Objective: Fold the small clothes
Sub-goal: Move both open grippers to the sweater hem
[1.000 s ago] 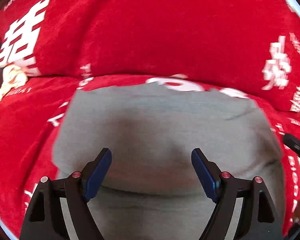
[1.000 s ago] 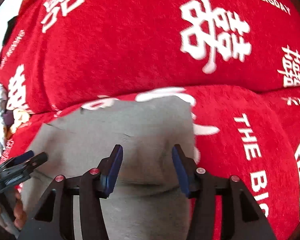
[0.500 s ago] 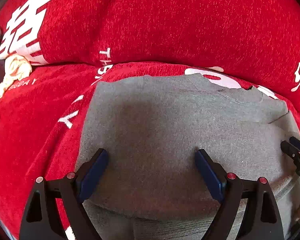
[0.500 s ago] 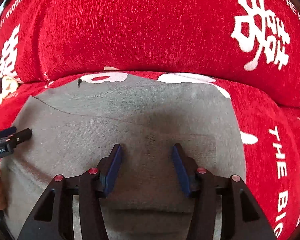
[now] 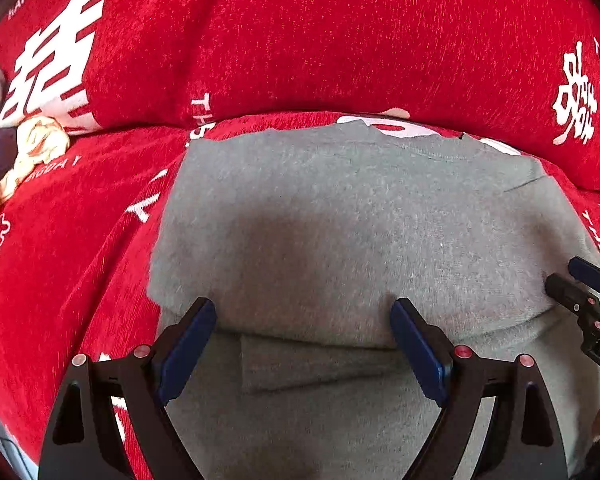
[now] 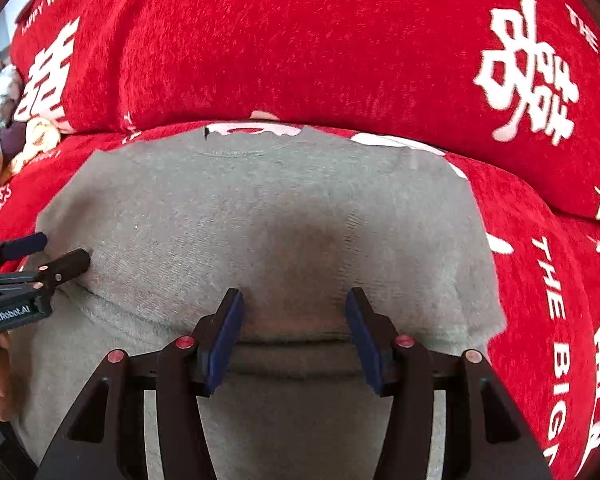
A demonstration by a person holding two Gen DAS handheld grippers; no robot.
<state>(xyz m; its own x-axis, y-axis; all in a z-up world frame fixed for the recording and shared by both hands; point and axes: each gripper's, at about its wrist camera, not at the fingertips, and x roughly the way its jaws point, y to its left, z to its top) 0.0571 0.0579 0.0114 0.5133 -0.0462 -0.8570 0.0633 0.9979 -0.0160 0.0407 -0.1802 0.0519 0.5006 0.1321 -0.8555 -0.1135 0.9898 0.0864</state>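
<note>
Left tool (image 5: 304,344) is seen spread wide, its blue pads (image 5: 188,344) just above the folded edge of the grey garment (image 5: 340,220); nothing is held. Right tool (image 6: 294,332) is parted more narrowly over the same fold, also empty. Whether any pad touches the cloth cannot be told. The garment's near hem is cut off by the frame and partly hidden behind both tools. The garment is laid flat on the red sofa seat (image 5: 60,240), its neckline toward the red backrest (image 5: 320,40). Bare red cover is seen left and right of the garment. Beyond its left edge, a crumpled pale cloth (image 5: 36,140) is blurred.
</note>
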